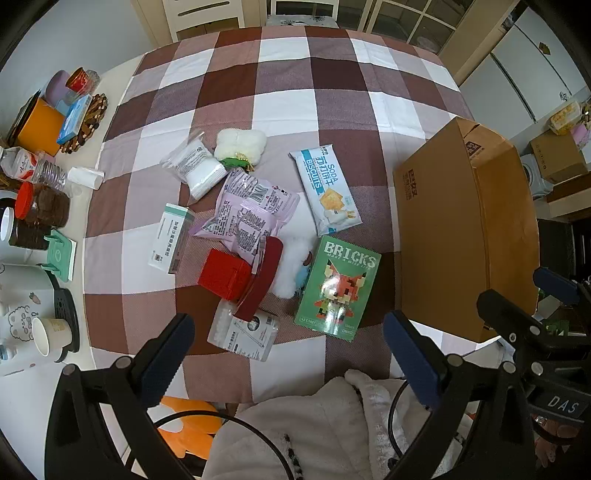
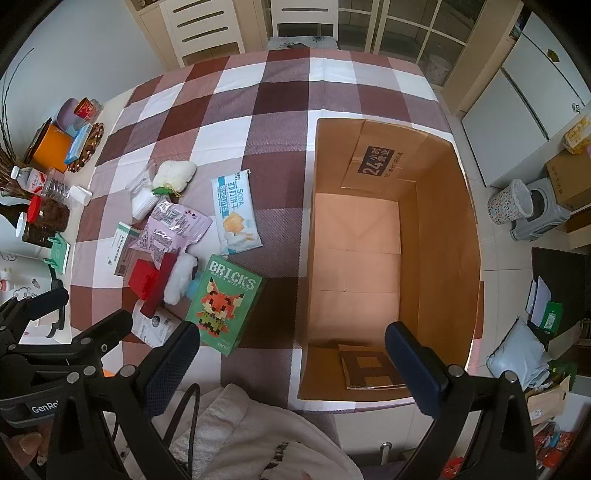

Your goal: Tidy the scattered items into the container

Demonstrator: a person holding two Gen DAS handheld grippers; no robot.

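Note:
A heap of items lies on the checked cloth: a green BRICKS box [image 1: 338, 286] [image 2: 225, 301], a white soda biscuit pack [image 1: 325, 190] [image 2: 234, 212], a pink snack bag [image 1: 247, 212] [image 2: 171, 227], a red box [image 1: 223, 273] [image 2: 146, 278], a white plush [image 1: 291, 266] [image 2: 179, 278], a swab box [image 1: 243, 330] and a medicine box [image 1: 171, 238]. The open cardboard box [image 2: 439, 236] [image 1: 439, 236] stands to their right and holds only a scrap of cardboard [image 2: 369, 367]. My left gripper [image 1: 288, 354] is open above the table's near edge. My right gripper [image 2: 291, 363] is open over the box's near left corner.
Jars, bottles, cups and a tissue pack [image 1: 74, 118] crowd the table's left strip. A paper cup [image 1: 50, 334] stands at the near left. Chairs [image 2: 303, 22] stand beyond the far edge. A bin [image 2: 511, 203] and boxes sit on the floor at right.

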